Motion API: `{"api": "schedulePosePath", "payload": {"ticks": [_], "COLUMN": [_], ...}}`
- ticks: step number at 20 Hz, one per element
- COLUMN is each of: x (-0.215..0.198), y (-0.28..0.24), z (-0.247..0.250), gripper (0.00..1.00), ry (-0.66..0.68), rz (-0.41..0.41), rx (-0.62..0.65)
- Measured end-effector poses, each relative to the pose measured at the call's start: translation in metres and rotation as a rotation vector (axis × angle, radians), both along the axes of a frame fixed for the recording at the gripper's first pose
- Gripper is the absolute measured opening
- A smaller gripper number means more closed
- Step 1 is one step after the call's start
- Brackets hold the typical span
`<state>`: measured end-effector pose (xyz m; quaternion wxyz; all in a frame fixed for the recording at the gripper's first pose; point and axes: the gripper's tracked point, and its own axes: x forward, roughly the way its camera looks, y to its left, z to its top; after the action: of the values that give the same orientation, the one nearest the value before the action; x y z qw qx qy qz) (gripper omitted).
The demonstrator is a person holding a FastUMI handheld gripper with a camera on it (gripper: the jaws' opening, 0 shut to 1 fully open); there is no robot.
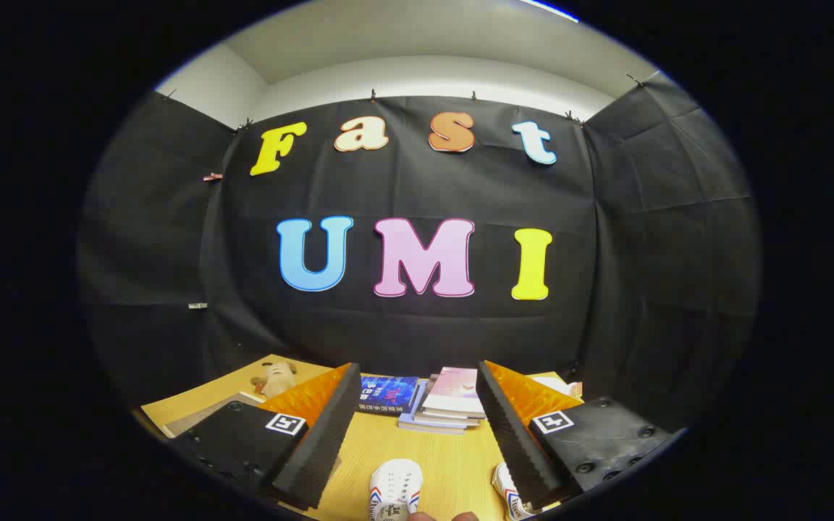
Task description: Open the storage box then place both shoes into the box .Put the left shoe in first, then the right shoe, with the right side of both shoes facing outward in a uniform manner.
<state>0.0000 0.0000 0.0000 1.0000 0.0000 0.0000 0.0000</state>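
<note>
My gripper (417,394) is held above the wooden table (453,463), open, with nothing between its fingers. Below the fingers, close to me, lie two white shoes with red and blue stripes. One shoe (395,490) sits between the fingers; the other shoe (510,492) is partly hidden under the right finger (515,434). A person's fingertips (442,517) show just beside the middle shoe. I cannot make out the storage box.
A stack of books (452,401) and a dark blue book (386,394) lie beyond the fingers near the black cloth wall. A small plush toy (276,376) sits at the back left beside a flat grey-brown board (218,409).
</note>
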Motion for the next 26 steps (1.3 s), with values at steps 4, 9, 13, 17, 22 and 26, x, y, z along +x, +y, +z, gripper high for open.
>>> {"api": "schedulePosePath", "payload": {"ticks": [4, 9, 13, 17, 22, 26], "x": [0.000, -0.005, -0.008, -0.011, -0.021, -0.021], "y": [0.000, 0.011, 0.018, 0.021, 0.028, 0.042], "z": [0.002, -0.003, -0.006, -0.012, -0.030, -0.049], "gripper": [0.97, 0.98, 0.97, 0.97, 0.97, 0.98], "ry": [-0.004, 0.005, 0.007, 0.014, 0.085, 0.180], "rz": [-0.031, -0.054, -0.081, -0.109, -0.097, 0.008], "rx": [-0.018, -0.036, -0.024, -0.028, -0.023, -0.007]}}
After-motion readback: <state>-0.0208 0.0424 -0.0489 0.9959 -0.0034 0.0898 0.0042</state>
